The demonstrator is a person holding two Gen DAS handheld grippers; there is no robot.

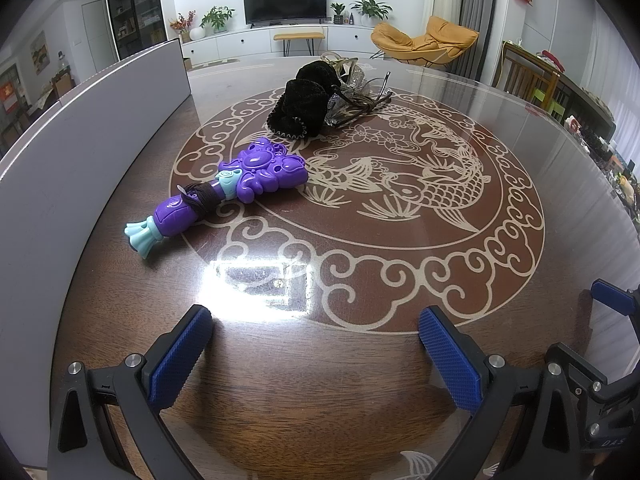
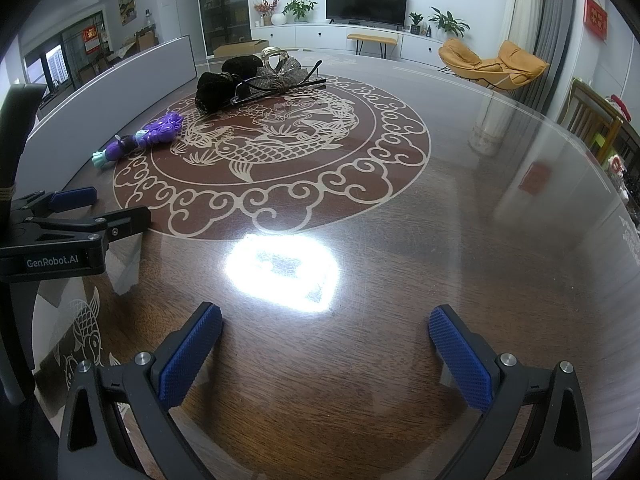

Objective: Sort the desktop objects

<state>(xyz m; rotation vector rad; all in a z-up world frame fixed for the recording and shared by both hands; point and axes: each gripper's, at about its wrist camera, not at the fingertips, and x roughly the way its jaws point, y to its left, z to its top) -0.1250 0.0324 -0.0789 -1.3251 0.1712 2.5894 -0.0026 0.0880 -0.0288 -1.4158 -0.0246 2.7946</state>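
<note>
Glossy bench [image 1: 400,288]: both claws wide, holding nothing. Purple toy [image 1: 224,188] ahead-left of left claw [image 1: 316,356]; black pouch [image 1: 300,108] farther ahead. Right claw [image 2: 326,356] hovers.

Purple/teal toy [image 1: 224,188], black pouch [image 1: 298,110], brown table [image 1: 360,380] w/ cream koi motif.

Bare tabletop [image 1: 400,280] ahead of both claws. Toy [image 1: 236,184] hugs grey panel [image 1: 80,168] on the left. Black pouch [image 1: 300,108] pile sits far back.
</note>
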